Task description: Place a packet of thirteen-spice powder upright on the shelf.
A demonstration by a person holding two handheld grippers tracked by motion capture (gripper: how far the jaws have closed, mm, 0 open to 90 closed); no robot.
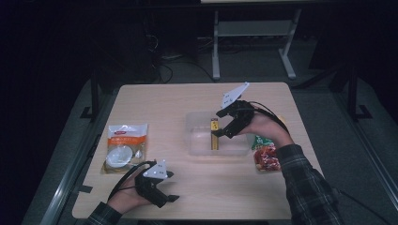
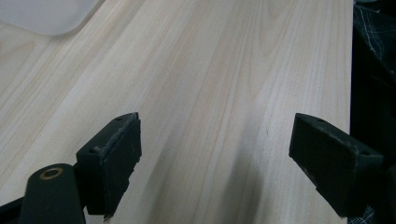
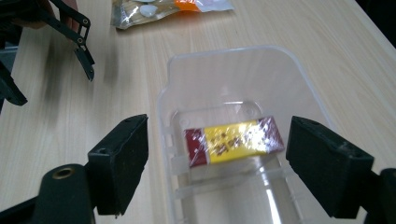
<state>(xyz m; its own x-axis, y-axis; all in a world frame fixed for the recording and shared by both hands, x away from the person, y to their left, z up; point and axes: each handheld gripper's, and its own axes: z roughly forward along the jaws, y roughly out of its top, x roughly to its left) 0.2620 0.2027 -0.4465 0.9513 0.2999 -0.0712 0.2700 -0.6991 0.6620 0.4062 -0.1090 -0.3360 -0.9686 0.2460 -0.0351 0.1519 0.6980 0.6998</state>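
Right gripper (image 3: 215, 163) jaws spread wide, nothing held, hovering over clear plastic tub (image 3: 299, 84); red and yellow wrapped bar (image 3: 233, 141) lies on tub floor between the jaws, not touched. Left gripper (image 2: 215, 163) jaws also spread, empty, over bare wooden table (image 2: 224, 70) near its front edge. Orange and white packet (image 1: 125, 145) left of tub, red and green snack bag (image 1: 265, 154) just right of it

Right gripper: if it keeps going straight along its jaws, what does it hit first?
Most likely the yellow-and-red wrapped bar lying in the clear plastic container. The right gripper is open, its jaws straddling the bar from above. Depth is unclear, so the left jaw might catch the container's rim first.
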